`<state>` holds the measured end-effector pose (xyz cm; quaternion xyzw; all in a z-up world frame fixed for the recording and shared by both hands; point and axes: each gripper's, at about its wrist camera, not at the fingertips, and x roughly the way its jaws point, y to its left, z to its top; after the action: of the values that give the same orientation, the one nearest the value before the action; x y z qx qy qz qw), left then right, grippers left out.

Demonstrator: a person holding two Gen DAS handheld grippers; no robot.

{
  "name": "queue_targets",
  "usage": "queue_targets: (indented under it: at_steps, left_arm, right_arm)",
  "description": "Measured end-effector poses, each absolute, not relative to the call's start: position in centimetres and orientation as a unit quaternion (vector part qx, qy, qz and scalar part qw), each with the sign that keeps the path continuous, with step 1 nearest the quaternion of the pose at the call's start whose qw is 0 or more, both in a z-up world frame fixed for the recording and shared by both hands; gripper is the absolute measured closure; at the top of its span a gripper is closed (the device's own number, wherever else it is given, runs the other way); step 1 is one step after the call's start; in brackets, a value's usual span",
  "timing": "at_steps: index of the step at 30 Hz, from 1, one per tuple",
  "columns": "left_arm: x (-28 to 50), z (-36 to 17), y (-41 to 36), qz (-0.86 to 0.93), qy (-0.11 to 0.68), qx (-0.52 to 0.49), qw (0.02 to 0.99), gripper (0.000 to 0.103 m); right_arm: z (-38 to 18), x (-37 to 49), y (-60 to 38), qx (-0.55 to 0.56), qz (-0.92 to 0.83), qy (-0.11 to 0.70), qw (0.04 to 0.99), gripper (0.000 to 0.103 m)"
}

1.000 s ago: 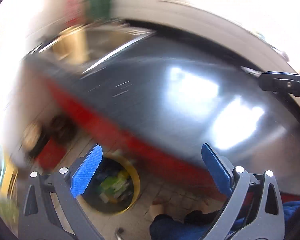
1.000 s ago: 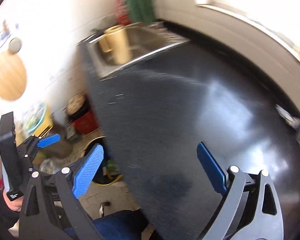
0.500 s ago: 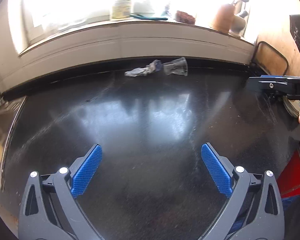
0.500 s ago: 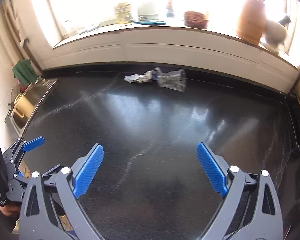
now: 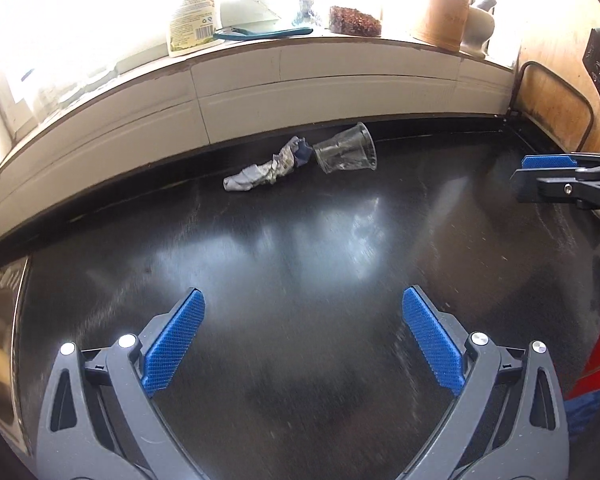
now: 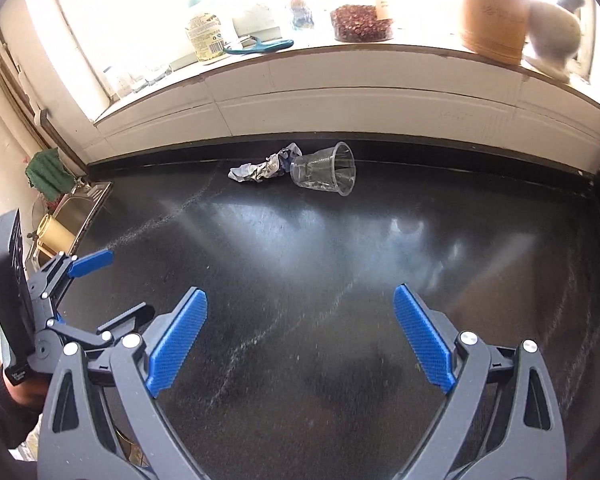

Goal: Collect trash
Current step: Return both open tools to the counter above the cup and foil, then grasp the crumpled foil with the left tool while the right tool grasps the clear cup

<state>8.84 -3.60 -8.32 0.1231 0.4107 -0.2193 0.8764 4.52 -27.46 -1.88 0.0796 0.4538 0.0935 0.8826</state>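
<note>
A clear plastic cup (image 5: 346, 148) lies on its side at the back of the black counter (image 5: 300, 260), against the white wall. A crumpled grey wrapper (image 5: 264, 170) lies just left of it, touching its base. Both also show in the right wrist view, the cup (image 6: 326, 170) and the wrapper (image 6: 260, 168). My left gripper (image 5: 303, 338) is open and empty over the near counter. My right gripper (image 6: 300, 338) is open and empty, also well short of the trash. Each gripper shows in the other's view at the edge: the right gripper (image 5: 548, 172) and the left gripper (image 6: 88, 264).
A window sill (image 6: 340, 52) above the wall holds a bottle (image 6: 204, 36), a bowl of dried bits (image 6: 360, 24), a tan jar (image 6: 494, 8) and a teal tool (image 6: 260, 46). A steel sink (image 6: 76, 208) with a brass pot lies at the counter's left end.
Both views swung from the sink, floor and bin up onto the counter and window. Since half a second ago both grippers have moved closer to the cup and wrapper.
</note>
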Motion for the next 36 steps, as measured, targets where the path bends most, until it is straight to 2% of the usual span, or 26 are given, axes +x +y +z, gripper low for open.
queue_targets:
  at_steps: [10, 20, 21, 22, 23, 24, 25, 26, 27, 28, 30, 36]
  left_arm:
    - [21.9, -12.1, -6.6, -0.232, 0.406, 0.161, 0.869, 0.007]
    - [29.5, -16.4, -9.3, -0.285, 0.407, 0.201, 0.844, 0.009]
    - [29.8, -16.7, -9.5, -0.294, 0.407, 0.204, 0.840, 0.011]
    - [29.9, -17.0, -9.7, -0.302, 0.407, 0.210, 0.836, 0.019]
    - [30.0, -17.2, -9.8, -0.309, 0.408, 0.216, 0.831, 0.026]
    - [30.0, -17.3, -9.8, -0.315, 0.408, 0.214, 0.830, 0.028]
    - [30.0, -17.3, -9.7, -0.317, 0.409, 0.207, 0.830, 0.038]
    - [30.0, -17.2, -9.7, -0.325, 0.413, 0.197, 0.828, 0.052]
    - [29.7, -17.1, -9.7, -0.318, 0.415, 0.198, 0.829, 0.054]
    - [29.4, -16.9, -9.7, -0.318, 0.417, 0.198, 0.828, 0.066]
    - [28.4, -16.4, -9.5, -0.313, 0.424, 0.187, 0.829, 0.071]
    - [23.1, -12.8, -8.4, -0.290, 0.422, 0.142, 0.847, 0.071]
  right_arm:
    - [-6.8, 16.7, -27.9, 0.091, 0.110, 0.481, 0.865, 0.013]
    - [-11.4, 23.5, -27.4, 0.081, 0.116, 0.507, 0.850, 0.047]
    - [-11.5, 23.6, -27.3, 0.079, 0.119, 0.507, 0.850, 0.056]
    - [-11.6, 23.6, -27.2, 0.077, 0.121, 0.507, 0.850, 0.066]
    - [-11.6, 23.6, -27.1, 0.076, 0.125, 0.508, 0.849, 0.071]
    - [-11.5, 23.5, -27.0, 0.074, 0.126, 0.508, 0.849, 0.078]
    - [-11.4, 23.3, -27.0, 0.074, 0.127, 0.507, 0.849, 0.085]
    - [-11.1, 22.9, -27.0, 0.075, 0.129, 0.505, 0.850, 0.088]
    - [-10.8, 22.6, -27.0, 0.075, 0.129, 0.503, 0.851, 0.091]
    - [-10.4, 22.3, -27.0, 0.074, 0.129, 0.500, 0.853, 0.094]
    - [-9.2, 21.3, -26.8, 0.068, 0.127, 0.492, 0.859, 0.096]
    - [-5.6, 17.0, -25.8, 0.048, 0.126, 0.468, 0.873, 0.097]
